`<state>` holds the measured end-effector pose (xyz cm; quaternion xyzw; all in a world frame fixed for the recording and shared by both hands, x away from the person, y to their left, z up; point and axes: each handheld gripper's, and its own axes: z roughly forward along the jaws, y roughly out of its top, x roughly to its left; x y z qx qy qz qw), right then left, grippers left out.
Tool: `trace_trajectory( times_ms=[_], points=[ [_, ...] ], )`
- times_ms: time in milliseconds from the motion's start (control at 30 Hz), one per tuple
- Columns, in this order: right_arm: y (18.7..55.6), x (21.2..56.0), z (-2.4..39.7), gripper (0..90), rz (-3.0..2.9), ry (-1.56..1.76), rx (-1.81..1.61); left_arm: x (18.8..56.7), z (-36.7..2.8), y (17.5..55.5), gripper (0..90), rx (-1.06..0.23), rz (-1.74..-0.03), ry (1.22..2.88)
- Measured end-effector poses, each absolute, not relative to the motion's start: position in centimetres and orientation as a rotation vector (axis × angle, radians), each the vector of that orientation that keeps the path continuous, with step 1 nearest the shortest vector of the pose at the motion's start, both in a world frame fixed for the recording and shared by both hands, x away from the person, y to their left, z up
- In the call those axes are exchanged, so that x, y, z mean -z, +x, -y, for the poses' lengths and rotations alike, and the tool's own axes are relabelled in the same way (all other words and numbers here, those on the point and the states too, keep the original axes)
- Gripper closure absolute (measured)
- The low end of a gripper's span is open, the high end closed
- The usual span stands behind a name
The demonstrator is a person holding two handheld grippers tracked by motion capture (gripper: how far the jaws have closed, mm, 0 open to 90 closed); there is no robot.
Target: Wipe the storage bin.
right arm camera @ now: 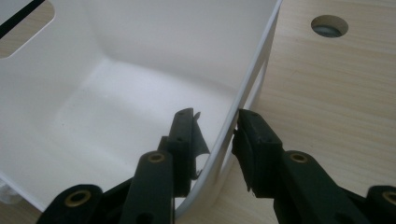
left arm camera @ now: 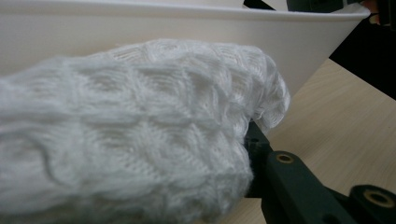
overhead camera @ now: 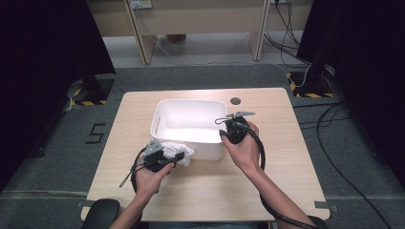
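One table point(overhead camera: 205, 191) carries one white tub point(overhead camera: 165, 110). One white knitted cloth point(overhead camera: 180, 151), beside its near wall, hides one left gripper point(overhead camera: 173, 157) jaw; they pinch it. The right gripper point(right arm camera: 215, 133) jaws straddle the tub's wall, spread.

Around the table, off the action
A round grommet hole point(overhead camera: 235, 101) sits at twelve o'clock on the wooden table point(overhead camera: 286, 157); black cables point(overhead camera: 329, 119) trail at three o'clock, a floor-marked "5" point(overhead camera: 95, 133) at nine.

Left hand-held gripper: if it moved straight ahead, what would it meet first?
Probably the near outer wall of the white bin. The left hand-held gripper, shut on the white knitted cloth, points at it from close by.
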<state>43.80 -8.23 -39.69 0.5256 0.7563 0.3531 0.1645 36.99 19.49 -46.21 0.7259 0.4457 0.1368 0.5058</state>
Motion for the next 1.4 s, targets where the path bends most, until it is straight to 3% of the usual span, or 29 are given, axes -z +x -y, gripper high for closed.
trace_trajectory(
  times_ms=[1400],
  points=[
    [43.8,39.7,8.2,67.0,-2.152,1.505,-1.018,49.8,-18.7,37.9,75.3,-0.328,-1.113,1.832]
  ],
)
